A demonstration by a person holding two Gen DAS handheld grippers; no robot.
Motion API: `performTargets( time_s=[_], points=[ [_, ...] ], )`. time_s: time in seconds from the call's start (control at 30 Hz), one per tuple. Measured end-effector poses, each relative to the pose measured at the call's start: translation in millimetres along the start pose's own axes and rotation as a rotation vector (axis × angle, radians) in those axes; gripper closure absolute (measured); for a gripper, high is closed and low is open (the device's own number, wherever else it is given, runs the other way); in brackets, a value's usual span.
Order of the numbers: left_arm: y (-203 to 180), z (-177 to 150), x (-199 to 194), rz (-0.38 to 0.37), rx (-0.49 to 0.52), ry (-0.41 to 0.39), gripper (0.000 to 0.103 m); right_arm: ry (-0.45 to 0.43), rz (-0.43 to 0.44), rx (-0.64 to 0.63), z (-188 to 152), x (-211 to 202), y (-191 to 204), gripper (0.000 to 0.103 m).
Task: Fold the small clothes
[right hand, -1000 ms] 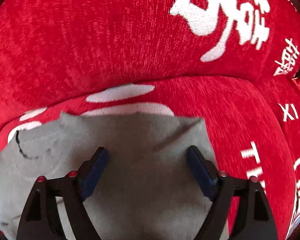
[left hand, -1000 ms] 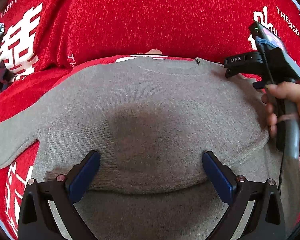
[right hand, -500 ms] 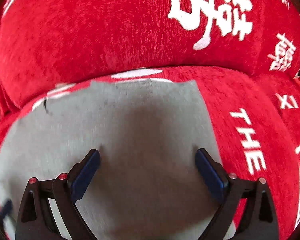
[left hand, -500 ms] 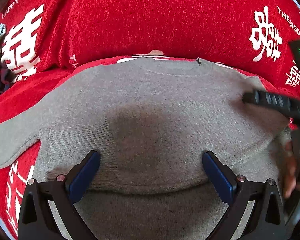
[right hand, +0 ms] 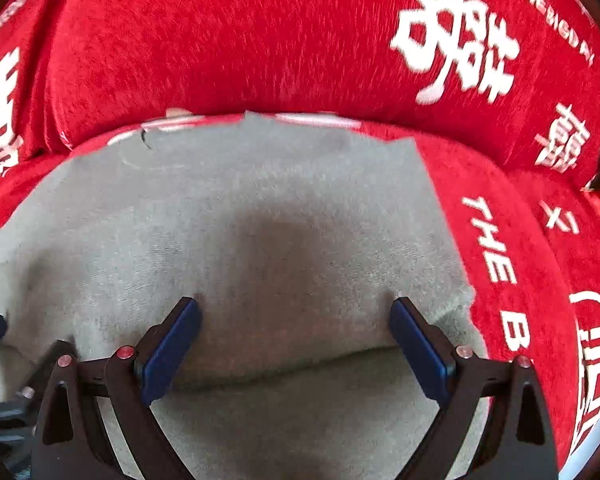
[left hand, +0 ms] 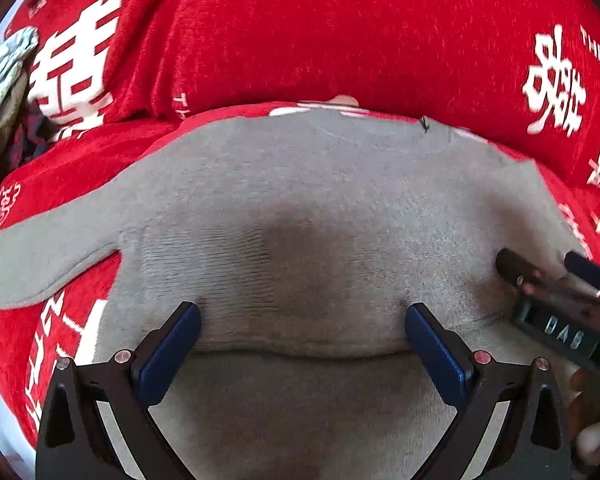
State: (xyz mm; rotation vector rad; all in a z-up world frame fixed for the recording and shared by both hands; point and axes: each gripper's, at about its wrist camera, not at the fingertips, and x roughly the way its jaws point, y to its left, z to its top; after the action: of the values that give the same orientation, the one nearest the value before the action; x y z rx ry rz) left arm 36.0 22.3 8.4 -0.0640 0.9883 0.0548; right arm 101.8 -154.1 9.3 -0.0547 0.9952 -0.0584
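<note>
Grey sweater [left hand: 300, 208] lies flat on the red blanket [left hand: 340, 32], spreading toward 12 o'clock under both the left gripper [left hand: 302, 334] and right gripper [right hand: 294, 334], jaws spread wide, holding nothing.

Sweater [left hand: 300, 208] lies flat on the blanket [left hand: 340, 32], one sleeve [left hand: 48, 256] stretching left, neck at the far edge, a cloth bundle [left hand: 4, 68] far left.

One grey jumper, two tongs, one red cover.

A single grey knitted jumper [left hand: 320, 200] lies on one red cover [left hand: 340, 32] printed with white characters. Two tongs are over it: the left tongs [left hand: 302, 340] and the right tongs [right hand: 296, 340], each with two blue-padded fingers [left hand: 168, 352]. One sleeve [left hand: 48, 256] shows, spread to the side.
</note>
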Motion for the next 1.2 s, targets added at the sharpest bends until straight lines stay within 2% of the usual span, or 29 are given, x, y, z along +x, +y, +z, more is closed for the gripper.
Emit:
performTargets(
  time_s=[0.1, 0.2, 0.33, 0.47, 0.6, 0.67, 0.77, 0.8, 0.87, 1.0, 1.1, 1.13, 1.17, 1.2],
  points=[
    [14.4, -0.8, 7.4, 0.044, -0.039, 0.020, 0.001, -0.019, 0.032, -0.025, -7.4, -8.2, 14.1, 0.006],
    [21.8, 0.5, 3.2, 0.044, -0.032, 0.023, 0.001, -0.016, 0.020, -0.059, -11.1, -6.4, 31.1, 0.006],
    [64.1, 0.0, -18.8, 0.056, -0.114, -0.036, 0.001, -0.034, 0.010, -0.061, -13.8, -9.4, 40.8, 0.006],
    [146.2, -11.0, -32.2, 0.155, -0.284, -0.063, 0.001, -0.048, -0.002, -0.059, -17.4, -11.6, 42.4, 0.006],
    [253.6, -31.3, -36.9, 0.236, -0.589, -0.051, 0.001, -0.052, -0.018, -0.064, -17.4, -12.2, 44.2, 0.006],
    [289.0, -40.1, -36.5, 0.273, -0.698, -0.050, 0.001, -0.054, -0.027, -0.068, -17.6, -13.0, 45.3, 0.005],
    [334.6, -49.3, -27.3, 0.301, -0.843, -0.041, 0.001, -0.057, -0.042, -0.075, -17.6, -13.9, 47.1, 0.005],
    [351.0, -49.3, -16.2, 0.280, -0.890, -0.011, 0.001, -0.058, -0.046, -0.077, -17.5, -14.2, 47.6, 0.005],
    [356.9, -41.2, -9.7, 0.341, -0.897, -0.024, 0.001, -0.058, -0.054, -0.080, -17.6, -14.4, 48.5, 0.005],
    [380.9, -15.8, 11.3, 0.429, -0.896, 0.032, 0.001, -0.057, -0.074, -0.084, -18.2, -15.9, 51.2, 0.005],
    [389.1, -4.1, 17.3, 0.430, -0.874, 0.017, 0.001, -0.051, -0.082, -0.094, -17.9, -18.1, 52.2, 0.005],
    [391.7, -5.6, 13.2, 0.425, -0.872, 0.000, 0.008, -0.049, -0.085, -0.096, -17.4, -18.9, 52.7, 0.005],
    [392.9, -7.5, 7.7, 0.450, -0.865, -0.020, 0.031, -0.045, -0.087, -0.097, -16.3, -20.2, 53.6, 0.006],
    [395.1, -7.8, 2.1, 0.466, -0.851, -0.049, 0.042, -0.044, -0.085, -0.096, -15.2, -21.3, 54.5, 0.006]
  ],
)
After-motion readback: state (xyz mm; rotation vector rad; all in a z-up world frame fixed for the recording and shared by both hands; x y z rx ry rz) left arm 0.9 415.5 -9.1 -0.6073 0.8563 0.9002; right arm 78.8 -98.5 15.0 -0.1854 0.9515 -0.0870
